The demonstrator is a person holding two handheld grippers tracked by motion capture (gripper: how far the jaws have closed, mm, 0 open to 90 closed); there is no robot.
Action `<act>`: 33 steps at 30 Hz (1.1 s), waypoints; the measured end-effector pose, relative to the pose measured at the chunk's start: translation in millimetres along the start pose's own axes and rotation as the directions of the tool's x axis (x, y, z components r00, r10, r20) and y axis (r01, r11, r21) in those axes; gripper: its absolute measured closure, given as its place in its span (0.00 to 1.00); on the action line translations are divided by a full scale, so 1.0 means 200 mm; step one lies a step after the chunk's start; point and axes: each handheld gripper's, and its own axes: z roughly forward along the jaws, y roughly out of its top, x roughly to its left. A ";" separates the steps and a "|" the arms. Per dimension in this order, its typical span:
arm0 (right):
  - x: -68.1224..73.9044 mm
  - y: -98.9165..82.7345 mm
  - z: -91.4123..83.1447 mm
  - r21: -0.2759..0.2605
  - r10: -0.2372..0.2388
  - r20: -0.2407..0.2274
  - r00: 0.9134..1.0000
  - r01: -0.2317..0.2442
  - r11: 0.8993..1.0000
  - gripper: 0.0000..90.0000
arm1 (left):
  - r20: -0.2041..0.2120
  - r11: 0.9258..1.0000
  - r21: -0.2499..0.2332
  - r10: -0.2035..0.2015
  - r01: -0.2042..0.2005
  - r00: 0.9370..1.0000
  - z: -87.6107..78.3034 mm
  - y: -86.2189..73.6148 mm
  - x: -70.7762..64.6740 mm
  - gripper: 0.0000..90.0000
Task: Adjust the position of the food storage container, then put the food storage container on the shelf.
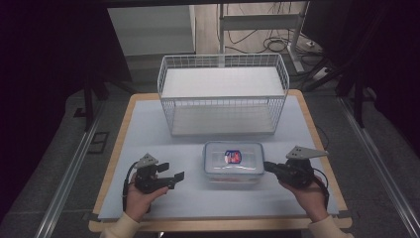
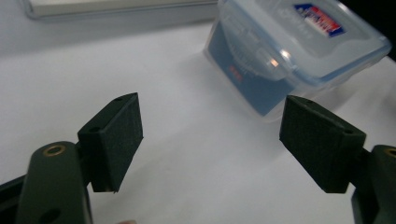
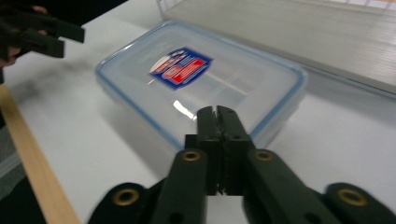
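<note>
A dim room with dark surroundings is seen from above, with cables trailing on the floor behind, and in the middle a wooden-edged table [image 1: 118, 148] is covered by a pale grey mat [image 1: 148, 134]. At the far side of the mat a white wire basket [image 1: 223, 94] is parked, with a flat white shelf laid across its top half. In front of it, roughly centre and a bit toward the near edge, a clear plastic container [image 1: 233, 162] with a blue-rimmed lid and a red-and-blue sticker [image 1: 232, 157] is set flat on the mat. The left gripper [image 1: 171, 177] is held low over the mat well to the left of the container, and its jaws are spread wide with nothing between them; in the left gripper view the two black pads [image 2: 116, 135] are seen far apart, with the container [image 2: 299, 51] sitting beyond them up and to the right, not touched. The right gripper [image 1: 267, 166] is brought in from the right, its tip just at the container's right end in the high view. In the right gripper view the jaws are pressed together with barely a slit between them and nothing pinched, pointed at the near corner of the container [image 3: 201, 88]. Whether the tip actually touches the lid edge can't be made out, tbh. The left gripper [image 3: 42, 32] is also caught far off at the upper left there.
</note>
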 end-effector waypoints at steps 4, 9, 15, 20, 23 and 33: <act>-0.05 -0.01 0.00 -0.021 0.052 0.007 0.999 -0.052 0.998 0.65 | 0.022 1.000 -0.004 -0.019 0.019 1.000 0.00 0.04 -0.02 0.24; -0.07 0.01 0.00 -0.032 0.068 -0.010 0.998 -0.069 0.997 0.30 | 0.039 0.999 -0.005 -0.048 0.048 0.998 0.02 0.10 -0.02 0.24; -0.08 0.06 0.02 -0.064 0.094 -0.032 0.995 -0.096 0.993 0.27 | 0.011 0.999 0.018 -0.039 0.039 0.999 0.04 0.16 -0.05 0.24; -0.09 0.10 0.05 -0.011 0.064 -0.003 0.998 -0.064 0.998 0.28 | 0.025 0.998 0.027 -0.050 0.049 0.998 0.06 0.21 -0.06 0.23; -0.09 0.10 0.08 -0.001 0.059 0.018 0.998 -0.059 0.998 0.24 | 0.030 0.998 0.018 -0.062 0.061 0.998 0.07 0.23 -0.06 0.23; -0.15 0.04 0.05 0.050 0.181 -0.002 0.984 -0.180 0.982 0.22 | 0.073 0.993 0.039 -0.113 0.111 0.991 0.11 0.22 -0.04 0.24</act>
